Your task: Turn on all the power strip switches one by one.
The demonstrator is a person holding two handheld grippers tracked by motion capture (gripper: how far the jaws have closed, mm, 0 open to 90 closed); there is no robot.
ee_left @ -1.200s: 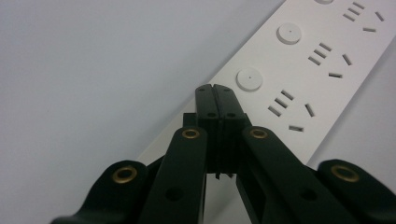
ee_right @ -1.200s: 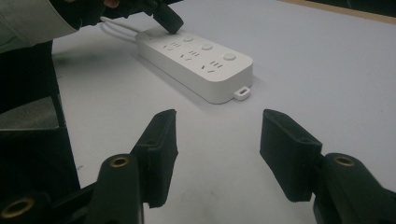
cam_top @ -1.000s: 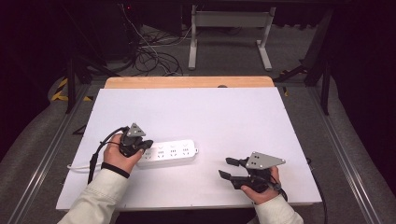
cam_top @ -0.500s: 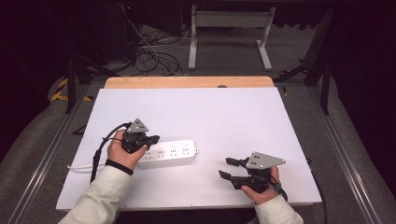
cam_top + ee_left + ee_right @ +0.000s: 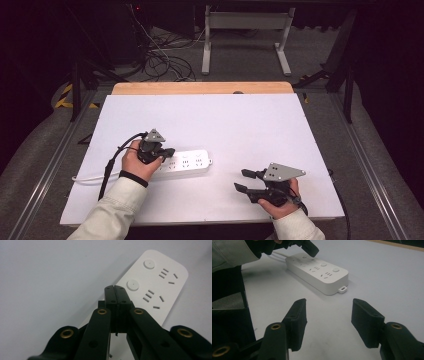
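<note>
Lower right of the high view, the right gripper (image 5: pixel 246 180) sat with fingers wide, apart from the power strip (image 5: pixel 187 163), which lay lengthwise mid-left on the white surface (image 5: pixel 250 125). The left gripper (image 5: pixel 169 151), fingers pressed together, hovered over its left end, nearer.

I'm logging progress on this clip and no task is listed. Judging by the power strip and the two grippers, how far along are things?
Early, by the look of it. Done: nothing visibly changed on the power strip; it lies flat, sockets empty. In hand: the left gripper, fingers shut, is poised over its switch buttons, perhaps to press one; contact can't be confirmed. Left: the right gripper waits open, apart from the strip.
</note>
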